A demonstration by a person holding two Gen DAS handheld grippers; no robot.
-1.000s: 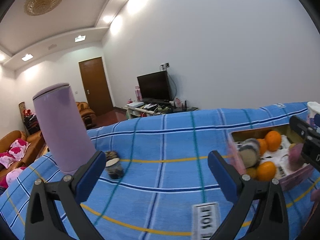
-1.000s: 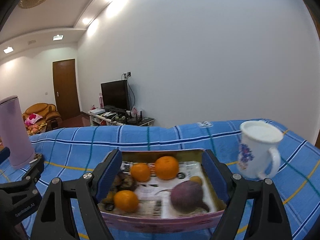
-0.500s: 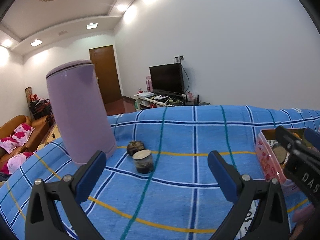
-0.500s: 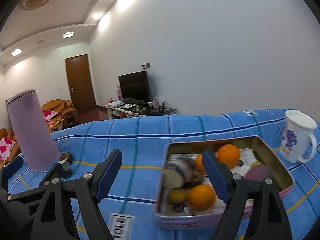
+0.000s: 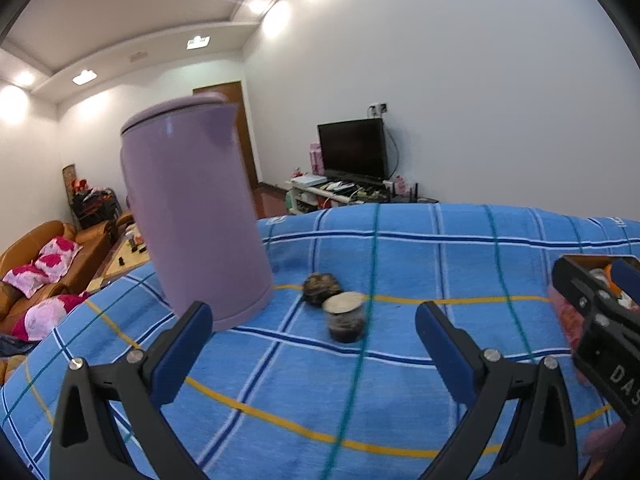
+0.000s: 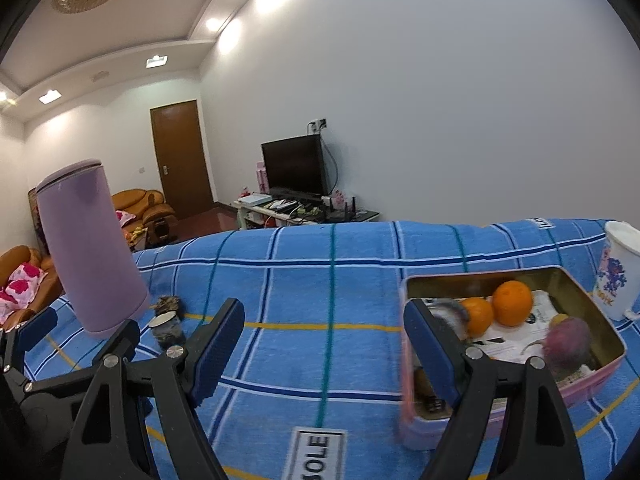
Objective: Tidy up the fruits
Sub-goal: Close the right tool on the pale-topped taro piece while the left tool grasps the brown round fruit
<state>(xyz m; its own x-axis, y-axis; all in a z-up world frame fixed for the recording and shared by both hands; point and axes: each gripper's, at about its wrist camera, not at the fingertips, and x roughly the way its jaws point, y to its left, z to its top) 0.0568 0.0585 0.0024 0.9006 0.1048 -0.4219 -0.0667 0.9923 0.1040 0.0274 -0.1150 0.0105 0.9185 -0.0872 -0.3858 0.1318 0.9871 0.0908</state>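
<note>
The fruit sits in a shallow pink rectangular tin with a gold inside (image 6: 608, 364), lying on the blue plaid cloth with yellow and green lines (image 6: 328, 280) over toward the right. In it I count two round oranges (image 6: 512, 303) side by side at the back, one dull purple roundish fruit (image 6: 568, 344) near the right wall, plus a greyish blurred thing behind the right finger that I can't make out. Two more bits lie loose on the cloth by the tall lilac cylinder-shaped kettle (image 5: 192, 216) — a dark knobbly lump (image 5: 320, 288) and, just beside it, a small dark cut piece with a pale flat face (image 5: 345, 316).

Compared with a second ago, both views have swung left: the tin was dead centre between the right gripper's fingers and now only its left end is behind the right finger, and the white mug with a blue flower print (image 6: 618, 276) has slid to the frame edge. In the left view the kettle has gone from the left edge to much nearer and bigger, and the tin is nearly out of shot.

The left gripper (image 5: 312, 332) and right gripper (image 6: 324, 332) both point slightly down across the cloth, jaws spread wide, nothing between them — each framing bare cloth.
</note>
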